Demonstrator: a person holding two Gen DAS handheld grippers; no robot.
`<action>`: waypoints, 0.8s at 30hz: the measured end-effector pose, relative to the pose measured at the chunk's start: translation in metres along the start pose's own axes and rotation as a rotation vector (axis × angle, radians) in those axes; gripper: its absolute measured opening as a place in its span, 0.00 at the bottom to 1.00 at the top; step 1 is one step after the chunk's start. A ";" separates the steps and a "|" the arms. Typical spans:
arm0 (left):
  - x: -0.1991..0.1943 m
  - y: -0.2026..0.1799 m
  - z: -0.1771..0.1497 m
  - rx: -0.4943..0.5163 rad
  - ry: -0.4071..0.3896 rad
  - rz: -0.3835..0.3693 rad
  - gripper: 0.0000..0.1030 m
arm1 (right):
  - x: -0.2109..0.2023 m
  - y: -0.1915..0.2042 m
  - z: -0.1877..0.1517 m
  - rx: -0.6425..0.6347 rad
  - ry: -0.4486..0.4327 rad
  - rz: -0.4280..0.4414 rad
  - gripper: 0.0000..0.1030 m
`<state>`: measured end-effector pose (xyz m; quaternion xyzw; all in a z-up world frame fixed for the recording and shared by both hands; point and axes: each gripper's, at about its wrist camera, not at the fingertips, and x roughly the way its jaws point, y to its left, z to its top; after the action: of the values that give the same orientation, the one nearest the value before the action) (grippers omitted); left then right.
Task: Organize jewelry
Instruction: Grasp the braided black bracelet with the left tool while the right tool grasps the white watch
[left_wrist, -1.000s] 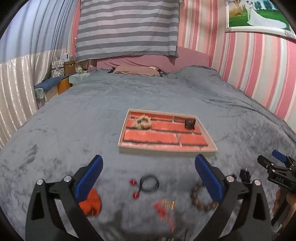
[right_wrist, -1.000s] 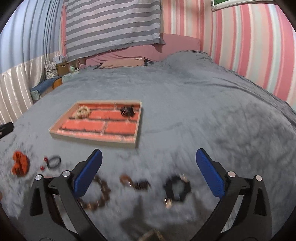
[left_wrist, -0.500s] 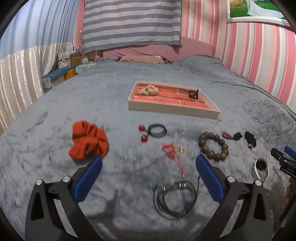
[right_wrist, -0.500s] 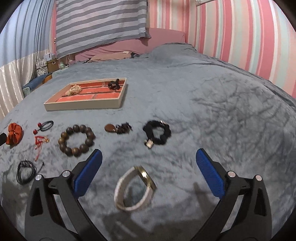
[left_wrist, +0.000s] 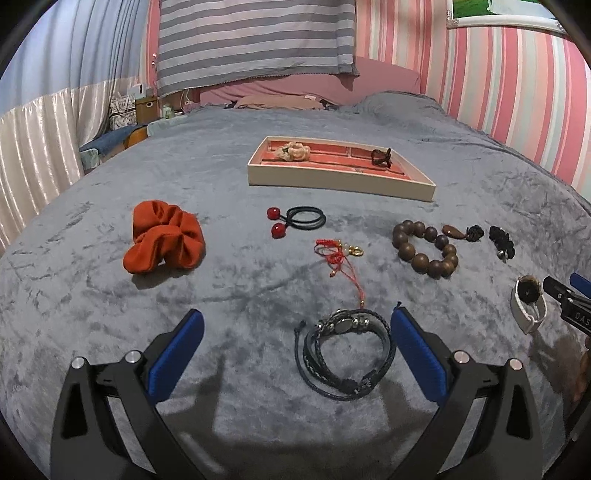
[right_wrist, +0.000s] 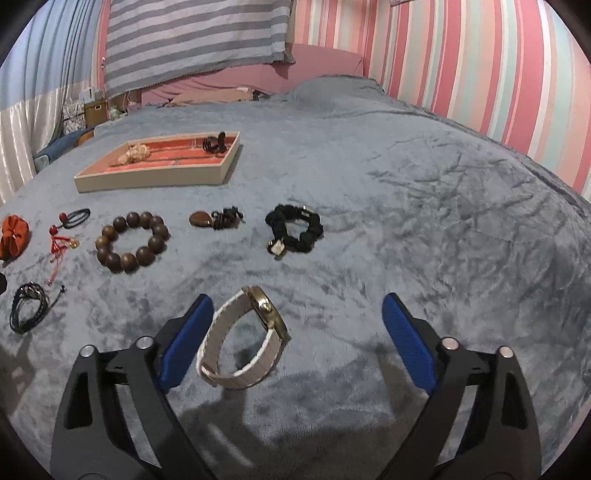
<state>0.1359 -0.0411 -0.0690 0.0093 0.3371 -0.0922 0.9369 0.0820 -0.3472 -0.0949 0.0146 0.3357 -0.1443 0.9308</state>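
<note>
Left hand-held gripper (left_wrist: 293, 341): jaws wide, holding nothing, low over the bed's grey blanket (left_wrist: 92, 258); the black braided leather bracelet (left_wrist: 345, 354) lies between its fingers, close to the right pad.
Right hand-held gripper (right_wrist: 295, 332): jaws wide and empty; the white-strap wristwatch (right_wrist: 245, 341) stands on edge between its fingers, just beside the left pad.
Tray (left_wrist: 340, 181): the landmark, beyond all the loose pieces; it already holds a cream flower scrunchie (left_wrist: 293, 151) and a dark hair tie (left_wrist: 380, 157).
Still loose, nearer than the tray: orange scrunchie (left_wrist: 162, 238), black elastic with red beads (left_wrist: 295, 219), red cord charm (left_wrist: 338, 254), wooden bead bracelet (left_wrist: 424, 245), brown pendant on cord (left_wrist: 461, 232), black scrunchie (right_wrist: 295, 229).
Handling, bracelet: light, limp, several loose strands; likely best pinched across the whole bundle near the metal clasp so none trails.
Handling, watch: stiff heavy case on a springy strap; gripping the strap across its width looks safer than the smooth gold rim, which could slip.
Left view only: the flower scrunchie's shape and the bracelet's braiding.
Right view only: the watch's gold case in full and the black scrunchie's square charm.
</note>
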 end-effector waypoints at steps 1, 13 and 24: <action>0.000 0.000 0.000 -0.002 0.000 -0.001 0.96 | 0.002 0.000 -0.001 0.002 0.006 0.003 0.82; 0.013 0.003 -0.004 -0.005 0.034 -0.033 0.95 | 0.019 -0.001 -0.008 0.014 0.065 0.007 0.75; 0.032 0.006 -0.008 -0.025 0.121 -0.061 0.68 | 0.028 -0.002 -0.012 0.014 0.103 0.010 0.68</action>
<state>0.1560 -0.0399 -0.0957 -0.0069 0.3943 -0.1157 0.9116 0.0949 -0.3549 -0.1215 0.0299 0.3819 -0.1410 0.9129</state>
